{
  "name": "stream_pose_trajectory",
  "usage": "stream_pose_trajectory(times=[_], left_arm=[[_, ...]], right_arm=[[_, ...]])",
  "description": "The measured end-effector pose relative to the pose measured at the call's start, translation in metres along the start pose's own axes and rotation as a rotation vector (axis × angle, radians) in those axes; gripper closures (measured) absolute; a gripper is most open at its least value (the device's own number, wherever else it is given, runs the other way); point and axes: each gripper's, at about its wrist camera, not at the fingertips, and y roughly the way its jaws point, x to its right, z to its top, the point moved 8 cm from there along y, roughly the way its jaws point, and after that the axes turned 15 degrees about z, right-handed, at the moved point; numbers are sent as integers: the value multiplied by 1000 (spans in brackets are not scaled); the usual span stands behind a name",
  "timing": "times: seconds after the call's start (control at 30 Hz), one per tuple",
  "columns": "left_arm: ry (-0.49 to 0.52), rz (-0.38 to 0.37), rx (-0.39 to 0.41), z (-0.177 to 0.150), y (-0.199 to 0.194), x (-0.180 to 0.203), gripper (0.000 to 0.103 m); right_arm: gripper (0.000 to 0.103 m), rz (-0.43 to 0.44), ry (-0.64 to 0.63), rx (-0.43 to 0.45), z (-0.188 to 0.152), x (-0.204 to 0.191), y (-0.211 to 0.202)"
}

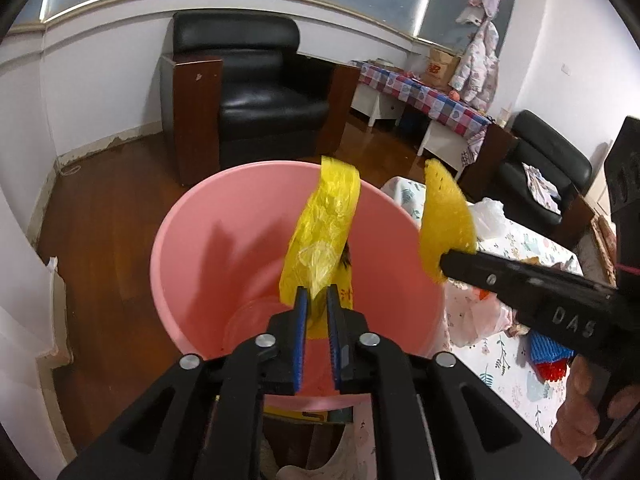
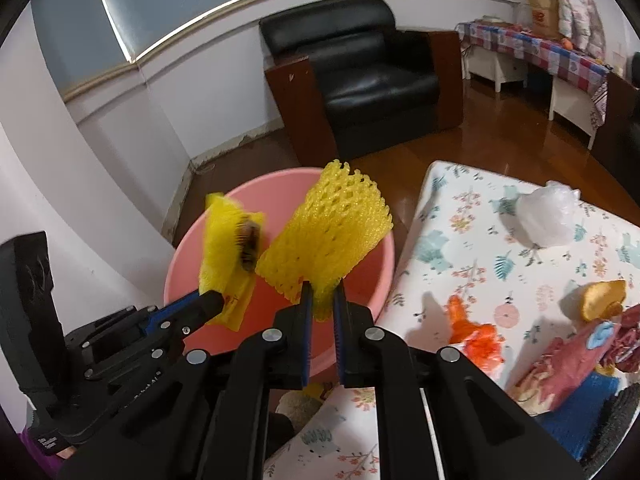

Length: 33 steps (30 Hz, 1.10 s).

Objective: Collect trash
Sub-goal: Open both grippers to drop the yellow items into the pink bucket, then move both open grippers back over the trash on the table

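Observation:
A pink bucket (image 1: 224,248) stands on the floor beside the table; it also shows in the right wrist view (image 2: 192,256). My left gripper (image 1: 317,294) is shut on a yellow plastic wrapper (image 1: 324,232) and holds it over the bucket's mouth; the wrapper shows in the right wrist view (image 2: 224,248) with something dark in it. My right gripper (image 2: 323,292) is shut on a yellow foam fruit net (image 2: 332,232), also above the bucket; the net shows in the left wrist view (image 1: 446,220). A clear cup (image 1: 248,320) lies at the bucket's bottom.
The table with a floral cloth (image 2: 480,248) carries a white plastic bag (image 2: 548,216), orange scraps (image 2: 476,332), a peel (image 2: 604,298) and red and blue wrappers (image 2: 572,364). A black armchair (image 2: 376,76) stands behind on the wooden floor (image 1: 104,200).

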Motion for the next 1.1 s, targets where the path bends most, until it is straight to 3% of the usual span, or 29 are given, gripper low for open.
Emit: stream_pose_trajectory(times=[0.1,0.17,0.27,0.77,1.1], left_arm=[[-23,6,-4,0,1,-6,65],[-37,6,-1,0,0,-9,64],[-51,1,-5,-1,-2,-11,64],[18,-69,57,-4,-41,32,64],[135,-141,82,-15,-62,89,64]], right_arm=[[80,7,10,-25,-4,-1,5],[68,13,15,-22,-5,-2,5],[63,13,13,-8,-5,-2,-1],[63,-62,-71,101,-23,-5,-75],[63,-166,-40,172,-57,29,-146]])
